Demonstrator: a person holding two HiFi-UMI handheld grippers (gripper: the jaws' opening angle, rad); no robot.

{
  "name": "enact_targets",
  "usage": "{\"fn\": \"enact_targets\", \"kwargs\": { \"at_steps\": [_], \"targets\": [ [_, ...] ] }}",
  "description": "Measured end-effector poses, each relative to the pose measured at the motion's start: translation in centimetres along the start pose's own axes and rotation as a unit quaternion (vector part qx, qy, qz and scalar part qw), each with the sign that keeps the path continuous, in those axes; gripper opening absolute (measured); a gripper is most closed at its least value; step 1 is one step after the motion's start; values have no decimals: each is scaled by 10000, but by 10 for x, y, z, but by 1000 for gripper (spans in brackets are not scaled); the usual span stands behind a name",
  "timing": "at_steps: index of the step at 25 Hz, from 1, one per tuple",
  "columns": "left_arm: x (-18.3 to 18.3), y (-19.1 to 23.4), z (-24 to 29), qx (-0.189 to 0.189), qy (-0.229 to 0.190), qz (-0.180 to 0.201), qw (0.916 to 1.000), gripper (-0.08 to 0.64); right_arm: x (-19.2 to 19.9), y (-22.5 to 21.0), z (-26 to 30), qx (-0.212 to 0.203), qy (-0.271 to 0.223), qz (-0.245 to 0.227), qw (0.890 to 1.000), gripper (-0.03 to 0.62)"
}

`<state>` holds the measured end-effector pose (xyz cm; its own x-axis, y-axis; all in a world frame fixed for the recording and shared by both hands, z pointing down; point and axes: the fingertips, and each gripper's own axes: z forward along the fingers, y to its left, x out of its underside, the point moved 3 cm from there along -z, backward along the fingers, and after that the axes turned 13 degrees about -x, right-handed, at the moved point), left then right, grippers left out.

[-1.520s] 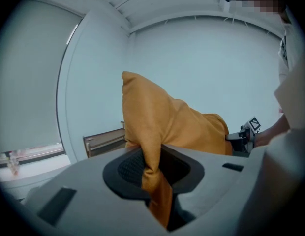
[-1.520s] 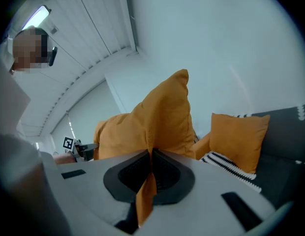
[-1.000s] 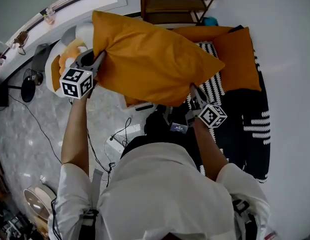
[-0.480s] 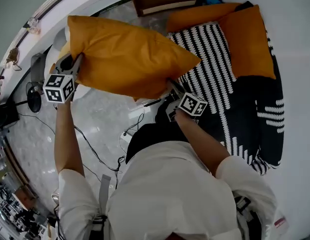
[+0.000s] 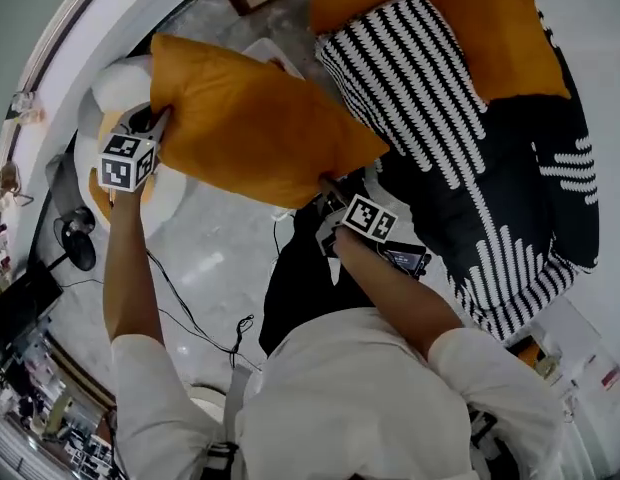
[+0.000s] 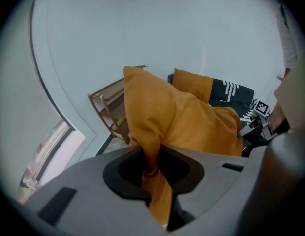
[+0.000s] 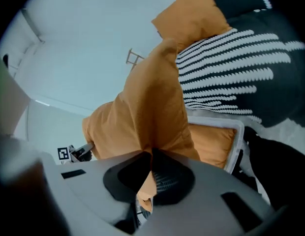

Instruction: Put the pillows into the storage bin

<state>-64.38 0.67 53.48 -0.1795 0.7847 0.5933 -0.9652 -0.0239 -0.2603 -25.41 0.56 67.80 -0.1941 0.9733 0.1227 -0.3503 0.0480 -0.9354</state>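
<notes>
An orange pillow (image 5: 255,118) hangs stretched between the two claws, right over the white storage bin (image 7: 239,134) and hiding most of it from above. The left claw (image 6: 155,168) is clamped on one corner of the pillow's fabric, and the right claw (image 7: 148,173) is pinched tight on the opposite corner. Inside the bin lies a second pillow (image 7: 216,144), also orange. Just beside the bin is the bed (image 5: 490,168) with its black-and-white striped cover.
</notes>
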Motion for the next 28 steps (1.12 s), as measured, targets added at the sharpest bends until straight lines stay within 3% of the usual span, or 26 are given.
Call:
{"fn": "enact_targets", "kwargs": {
  "at_steps": [7,15,19,22,23,24,25,28],
  "targets": [
    [42,-28,97,743,382,566,9949,75,62,-69,12,496,-487,651,9955,32],
    [81,-63,159,1195,887,1081,9829,78,107,-123,13,746,-875,1268,9852,32],
    [103,-68,198,1046,1242,1303,9781,110,112,-150,25,755,-1070,1664,9773,32],
    [117,-62,230,479,1291,1522,9787,220,114,-175,36,854,-1113,1954,9706,37],
    [117,-63,234,325,1237,1588,9790,225,112,-178,37,896,-1109,1939,9706,67],
    [115,-66,235,238,1181,1619,9794,234,108,-177,37,907,-1087,1860,9723,153],
    [114,-71,232,227,1112,1602,9805,245,102,-173,36,886,-1051,1720,9755,190],
    [110,-93,215,469,734,1326,9873,245,78,-146,29,651,-1007,1030,9874,190]
  ]
}}
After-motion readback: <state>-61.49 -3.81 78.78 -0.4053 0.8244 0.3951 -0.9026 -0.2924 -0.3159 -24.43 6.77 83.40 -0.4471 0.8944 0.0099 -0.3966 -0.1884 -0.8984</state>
